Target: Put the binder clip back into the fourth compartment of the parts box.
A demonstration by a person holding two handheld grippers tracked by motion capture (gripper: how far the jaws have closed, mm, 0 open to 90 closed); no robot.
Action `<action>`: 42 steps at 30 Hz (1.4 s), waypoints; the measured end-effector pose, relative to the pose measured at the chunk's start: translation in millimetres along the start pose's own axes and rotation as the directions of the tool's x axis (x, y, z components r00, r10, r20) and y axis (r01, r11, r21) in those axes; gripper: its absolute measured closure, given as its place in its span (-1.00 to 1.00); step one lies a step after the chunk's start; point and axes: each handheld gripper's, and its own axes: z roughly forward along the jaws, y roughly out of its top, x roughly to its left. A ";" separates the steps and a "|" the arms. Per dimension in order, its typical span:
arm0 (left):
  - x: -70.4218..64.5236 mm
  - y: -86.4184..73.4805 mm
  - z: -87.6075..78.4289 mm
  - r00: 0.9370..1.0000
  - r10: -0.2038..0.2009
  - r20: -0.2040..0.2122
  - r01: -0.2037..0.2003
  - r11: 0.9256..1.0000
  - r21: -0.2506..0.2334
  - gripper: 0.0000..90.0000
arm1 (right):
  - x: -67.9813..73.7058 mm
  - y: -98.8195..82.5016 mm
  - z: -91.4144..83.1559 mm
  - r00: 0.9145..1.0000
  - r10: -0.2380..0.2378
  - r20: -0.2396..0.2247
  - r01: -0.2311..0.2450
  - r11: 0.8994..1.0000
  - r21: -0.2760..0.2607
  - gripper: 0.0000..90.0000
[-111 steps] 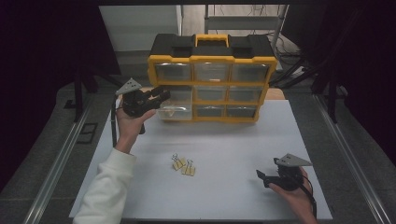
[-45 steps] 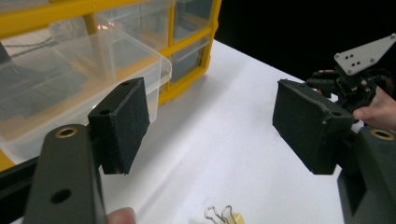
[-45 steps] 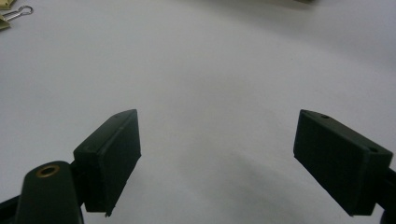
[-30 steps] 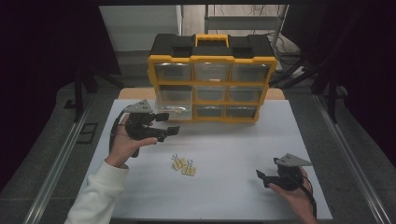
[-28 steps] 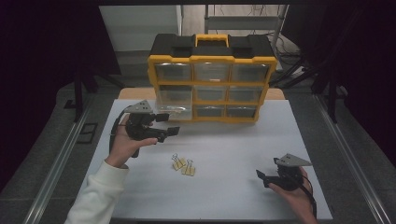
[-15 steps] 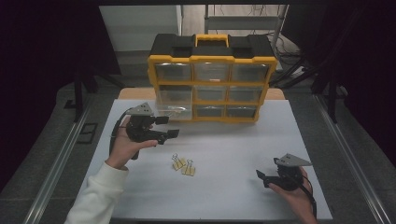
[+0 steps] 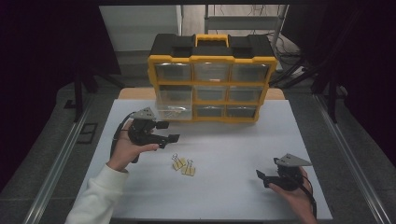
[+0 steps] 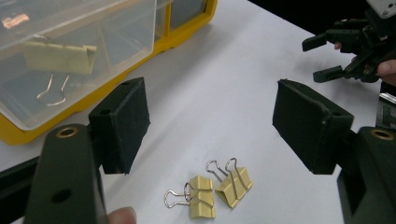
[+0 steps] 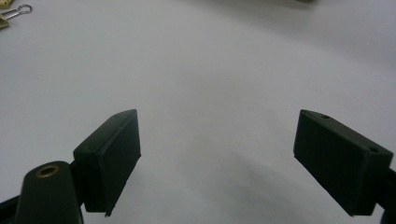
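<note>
We see the yellow organizer (image 7: 212, 77) at the back of the white tabletop (image 7: 233, 154), its bottom-left drawer (image 7: 174, 106) pulled out to take clips. Since the earliest frame our left tongs (image 7: 168, 131) have drawn back from that drawer and hang spread and empty above the two binder clips (image 7: 184, 165). Our right tongs (image 7: 261, 176) rest spread, empty.

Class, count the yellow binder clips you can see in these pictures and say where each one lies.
3: two binder clips lie side by side on the white table; one lies inside the pulled-out clear drawer. Other drawers may hide more.
</note>
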 end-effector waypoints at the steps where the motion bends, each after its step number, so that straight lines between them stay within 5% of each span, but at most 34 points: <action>1: -0.1 -0.6 0.5 1.000 -0.001 0.001 0.001 1.000 0.001 -0.40 | -0.1 0.0 -0.1 1.000 0.000 0.001 0.000 1.000 0.000 -0.66; 42: 1.3 -26.9 26.9 1.000 -0.017 0.009 0.016 0.990 0.140 -0.41 | -0.1 0.0 0.0 1.000 -0.003 0.000 0.003 1.000 0.000 -0.66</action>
